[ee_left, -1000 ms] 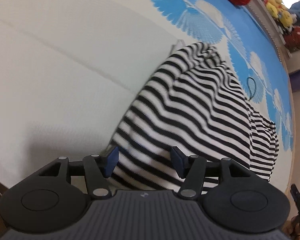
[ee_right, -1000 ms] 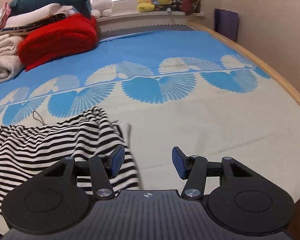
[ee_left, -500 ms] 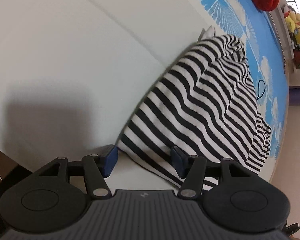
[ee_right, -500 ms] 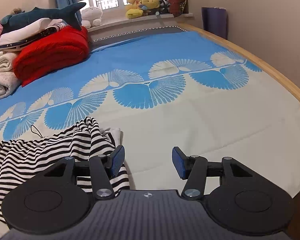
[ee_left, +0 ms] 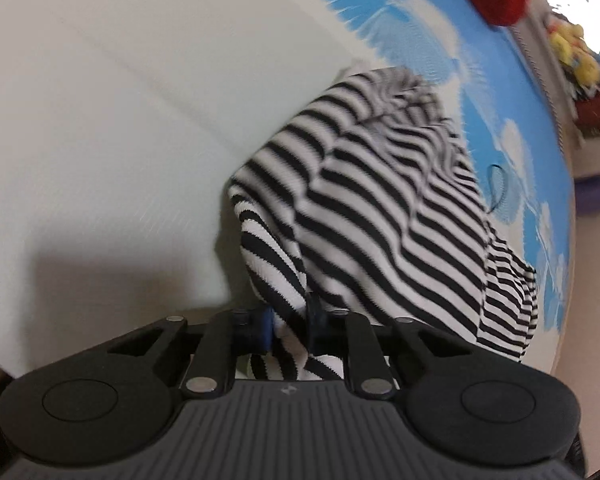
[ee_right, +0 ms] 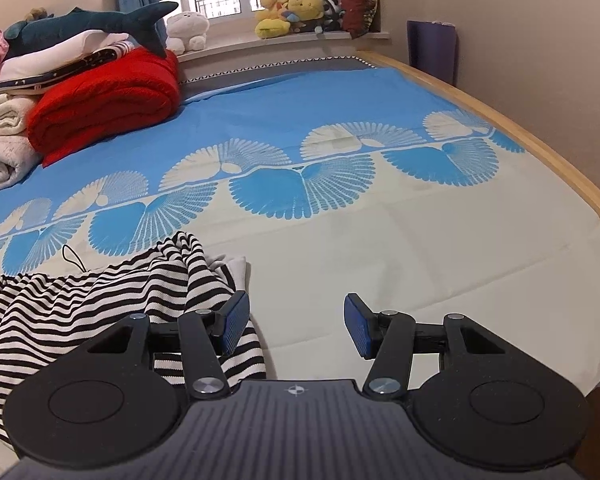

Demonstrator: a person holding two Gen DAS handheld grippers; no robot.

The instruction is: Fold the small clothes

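A black-and-white striped garment (ee_left: 380,208) lies crumpled on the bed near its front edge. My left gripper (ee_left: 290,320) is shut on the garment's near corner and lifts that edge off the sheet. In the right wrist view the same garment (ee_right: 80,304) lies at the lower left. My right gripper (ee_right: 296,324) is open and empty just right of the garment, its left finger (ee_right: 234,322) over the striped edge. A thin black cord loop (ee_right: 74,258) sticks out behind the cloth.
The bed sheet (ee_right: 380,260) is cream near me and blue with fan prints farther back. A red folded blanket (ee_right: 108,96), white towels (ee_right: 0,140) and a shark plush (ee_right: 96,24) are stacked at the back left. The wooden bed rim (ee_right: 540,152) runs along the right.
My left gripper has closed on the garment's corner and raised it; it was open half a second ago. My right gripper stays open and has shifted slightly.
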